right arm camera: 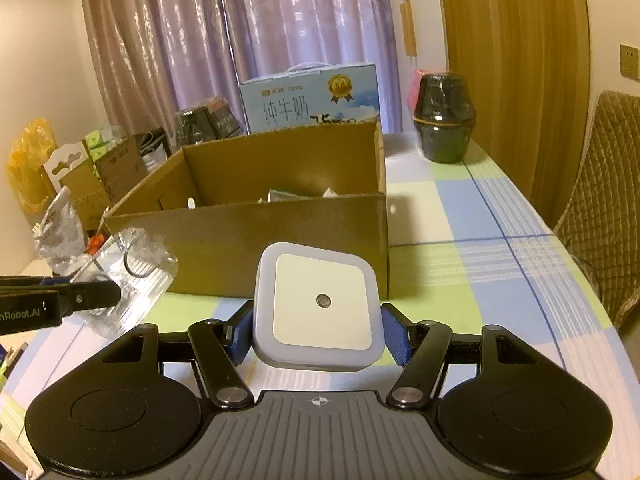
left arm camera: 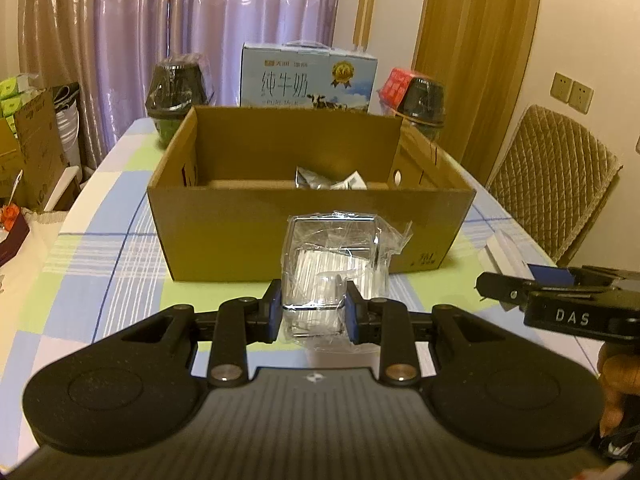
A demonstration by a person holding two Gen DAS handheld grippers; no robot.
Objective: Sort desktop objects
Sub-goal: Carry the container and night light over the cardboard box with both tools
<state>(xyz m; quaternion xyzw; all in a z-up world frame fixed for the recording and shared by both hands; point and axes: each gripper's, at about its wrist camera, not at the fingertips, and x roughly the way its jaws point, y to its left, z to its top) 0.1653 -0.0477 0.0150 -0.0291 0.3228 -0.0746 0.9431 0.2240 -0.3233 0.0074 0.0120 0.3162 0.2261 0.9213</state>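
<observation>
Pinching a clear crinkly plastic packet (left arm camera: 334, 276) in the left tool (left arm camera: 313, 312) and a white square plastic night light (right arm camera: 318, 306) in the right tool (right arm camera: 318, 338), both raised short of the open brown cardboard box (left arm camera: 256, 216) ahead, likely for dropping in.

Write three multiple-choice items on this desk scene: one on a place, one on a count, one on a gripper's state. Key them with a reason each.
1. Where does the blue milk carton stand?
A. inside the cardboard box
B. behind the cardboard box
C. on the chair

2. How many dark wrapped pots stand at the table's far end?
A. one
B. two
C. four

3. What does the right gripper hold?
A. nothing
B. a white square night light
C. a clear plastic packet

Key: 1 B, it rises beyond the cardboard box. 2 B, one pot left, one pot right. 3 B, the fingers clamp the night light.
</observation>
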